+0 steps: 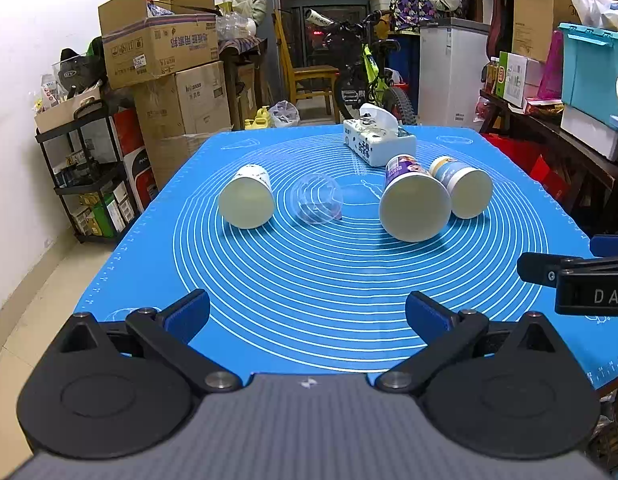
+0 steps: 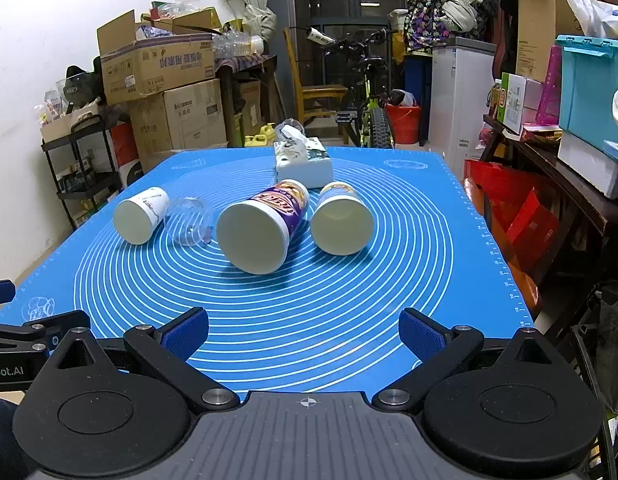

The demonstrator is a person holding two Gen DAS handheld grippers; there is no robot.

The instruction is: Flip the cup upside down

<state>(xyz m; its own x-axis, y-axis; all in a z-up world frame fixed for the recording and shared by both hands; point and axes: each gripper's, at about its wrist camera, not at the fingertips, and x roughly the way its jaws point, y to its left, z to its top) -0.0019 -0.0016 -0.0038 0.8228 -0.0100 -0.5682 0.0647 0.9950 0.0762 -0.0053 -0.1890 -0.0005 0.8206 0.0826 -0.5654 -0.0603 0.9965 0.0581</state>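
Four cups lie on their sides on the blue mat [image 1: 309,280] covering the table, each with its open mouth turned toward the near edge and its long axis running roughly near-to-far, the closed base pointing away. From left to right they are a white cup [image 1: 247,196], a clear plastic cup [image 1: 316,199], a large purple-printed cup [image 1: 413,198] and a blue-and-white cup [image 1: 463,187]; the last two lie just beside each other, possibly touching. Which cup is meant cannot be told; none is yet standing mouth-down. The left gripper [image 1: 308,314] hovers over the near part of the mat, jaws spread wide and empty, with the white and clear cups ahead and slightly left of its centre line. The right gripper [image 2: 304,332], also wide and empty, faces the purple cup just left of centre and the blue-and-white cup nearly straight ahead, so it is probably the better placed for that pair. A tissue box [image 2: 304,160] sits beyond the cups, toward the far edge.
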